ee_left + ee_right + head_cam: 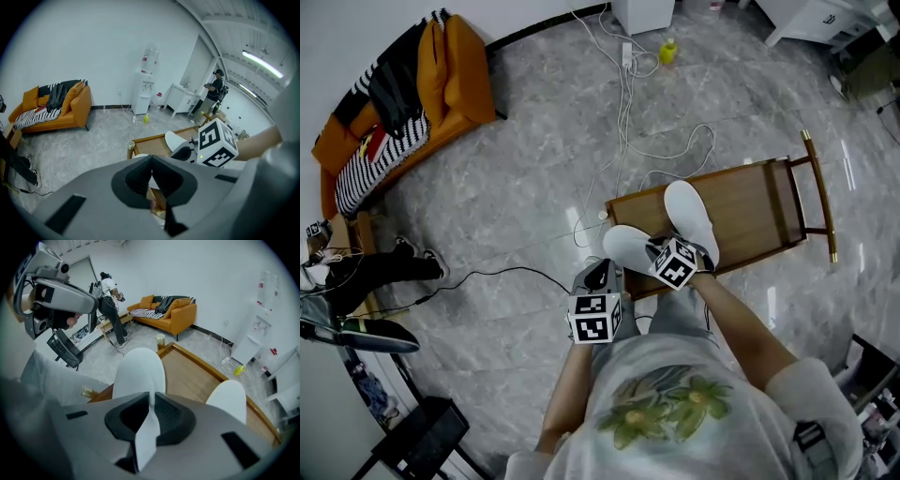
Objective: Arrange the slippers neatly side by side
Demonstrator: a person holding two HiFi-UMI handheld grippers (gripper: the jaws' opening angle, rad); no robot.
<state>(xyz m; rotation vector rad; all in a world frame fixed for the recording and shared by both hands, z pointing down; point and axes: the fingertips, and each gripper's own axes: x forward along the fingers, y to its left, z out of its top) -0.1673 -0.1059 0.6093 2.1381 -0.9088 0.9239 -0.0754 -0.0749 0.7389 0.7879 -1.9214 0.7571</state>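
Note:
Two white slippers lie on a low wooden table (759, 211). The left slipper (623, 246) sits at the table's near corner, the right slipper (689, 211) just beyond it, angled apart. My right gripper (654, 247) comes down between them, shut on the left slipper (138, 371); a white edge of it is pinched between the jaws (151, 397). The other slipper (228, 399) lies free to the right. My left gripper (602, 275) hovers off the table's near corner, holding nothing, jaws (151, 164) together. It looks toward the table (150, 145) and a slipper (173, 138).
An orange sofa (441, 75) with striped and black cloth stands at the far left. White cables (623, 94) and a yellow bottle (668, 52) lie on the marble floor beyond the table. A person (215, 91) stands far back. Dark equipment crowds the left edge.

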